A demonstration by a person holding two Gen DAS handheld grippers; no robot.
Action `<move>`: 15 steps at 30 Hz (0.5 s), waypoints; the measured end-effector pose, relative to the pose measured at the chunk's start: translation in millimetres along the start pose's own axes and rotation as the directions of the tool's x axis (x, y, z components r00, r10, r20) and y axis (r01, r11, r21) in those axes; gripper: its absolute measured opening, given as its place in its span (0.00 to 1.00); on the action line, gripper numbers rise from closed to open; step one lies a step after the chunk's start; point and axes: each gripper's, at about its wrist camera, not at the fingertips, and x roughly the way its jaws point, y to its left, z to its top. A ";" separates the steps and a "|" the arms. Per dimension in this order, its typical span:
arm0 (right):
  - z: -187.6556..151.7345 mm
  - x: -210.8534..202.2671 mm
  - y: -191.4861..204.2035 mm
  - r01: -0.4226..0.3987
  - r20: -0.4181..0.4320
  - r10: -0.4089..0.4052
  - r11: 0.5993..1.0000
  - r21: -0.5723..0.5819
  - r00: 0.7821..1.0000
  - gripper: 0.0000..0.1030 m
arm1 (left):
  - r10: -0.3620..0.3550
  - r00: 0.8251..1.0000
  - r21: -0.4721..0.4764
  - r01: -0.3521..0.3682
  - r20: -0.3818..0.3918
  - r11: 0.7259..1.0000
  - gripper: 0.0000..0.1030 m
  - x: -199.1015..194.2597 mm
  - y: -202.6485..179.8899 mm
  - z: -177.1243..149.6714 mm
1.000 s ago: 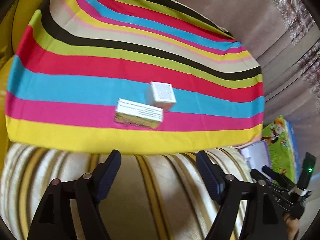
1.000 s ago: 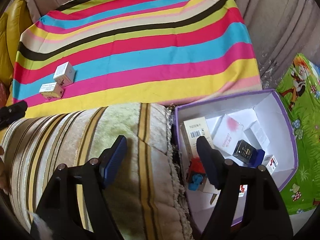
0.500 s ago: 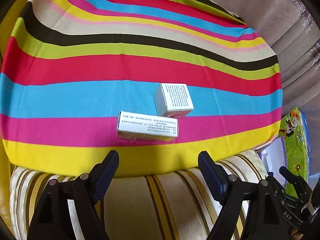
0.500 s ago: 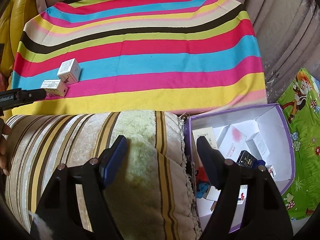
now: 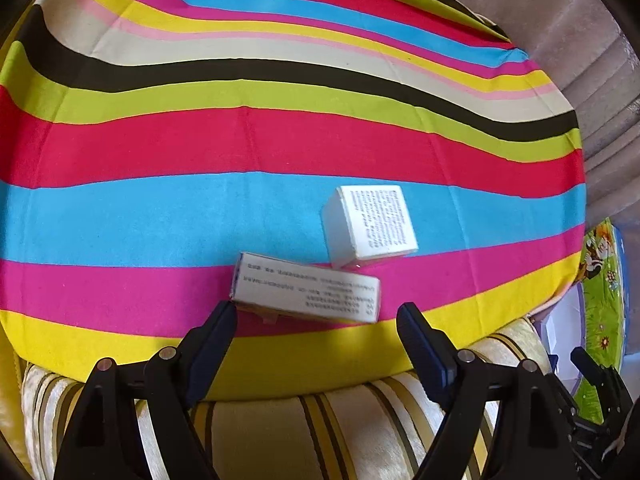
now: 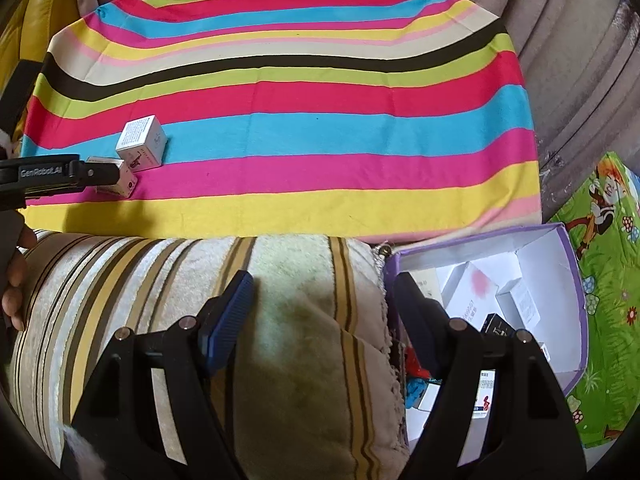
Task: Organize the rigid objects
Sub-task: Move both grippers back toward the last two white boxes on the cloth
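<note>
A long flat white box [image 5: 308,290] lies on the pink stripe of the striped cloth [image 5: 160,216]. A white cube box [image 5: 370,226] stands just behind it on the right. My left gripper [image 5: 316,314] is open; its left fingertip is at the long box's near left corner and the box lies just beyond the gap. In the right wrist view both the long box [image 6: 120,180] and the cube box [image 6: 142,144] show at the left, with the left gripper [image 6: 94,172] over the long one. My right gripper [image 6: 322,292] is open and empty above a striped cushion [image 6: 200,320].
A purple open carton [image 6: 560,264] holding several small boxes stands on the right beside the cushion. A green cartoon mat [image 6: 608,280] lies beyond it. Grey curtain folds [image 6: 580,60] hang behind the cloth. A yellow surface [image 6: 36,12] shows at far left.
My left gripper has moved forward over the cushion to the cloth, up to the long box. My right gripper has drifted left, away from the carton. Both stay open.
</note>
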 end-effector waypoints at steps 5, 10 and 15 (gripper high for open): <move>5.6 3.4 12.0 0.000 -0.005 0.000 1.000 -0.021 1.000 0.73 | -0.012 1.000 -0.006 0.012 -0.001 1.000 0.74 0.3 5.2 0.5; 14.2 7.7 28.8 0.003 -0.007 -0.003 0.998 -0.055 1.000 0.73 | -0.025 1.000 -0.023 0.025 0.019 0.999 0.73 -5.1 13.8 -1.9; 23.4 13.1 50.3 0.001 -0.009 -0.002 0.996 -0.090 1.000 0.73 | -0.020 0.999 -0.046 0.021 0.039 0.999 0.73 -7.5 28.0 -0.8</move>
